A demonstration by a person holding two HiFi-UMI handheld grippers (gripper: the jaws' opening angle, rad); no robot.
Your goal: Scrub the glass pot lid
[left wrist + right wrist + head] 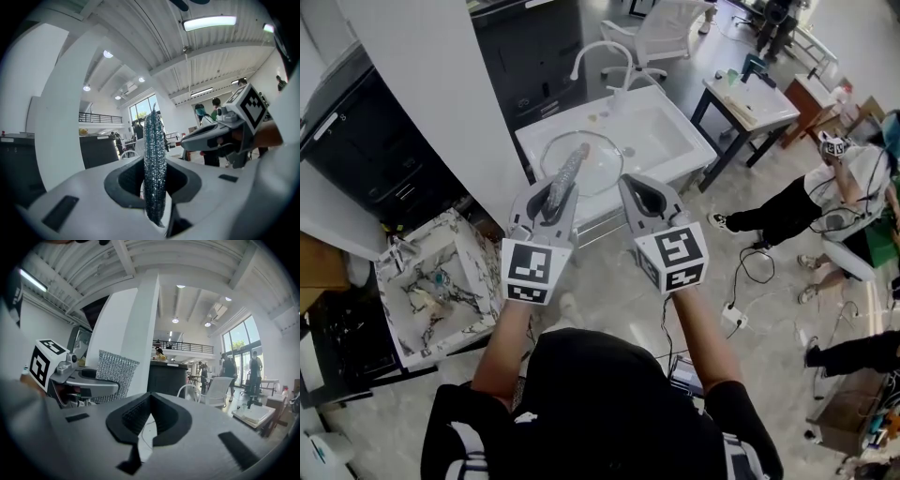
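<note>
Two tools are being held side by side in the head view. The left hand-held gripper [555,194] is grasping a glittery scouring pad [570,167], while the right hand-held gripper [643,193] is clenched on nothing. The glass pot lid [602,161] is lying in the white sink [692,141] ahead, apart from both.

Left gripper view: the jaws are pressing on the pad [154,159], which is standing upright and edge-on, protruding past the tips, presumably so it can reach the glass.

Right gripper view: the jaws are meeting, empty, probably keeping this tool free to steady the lid.
</note>
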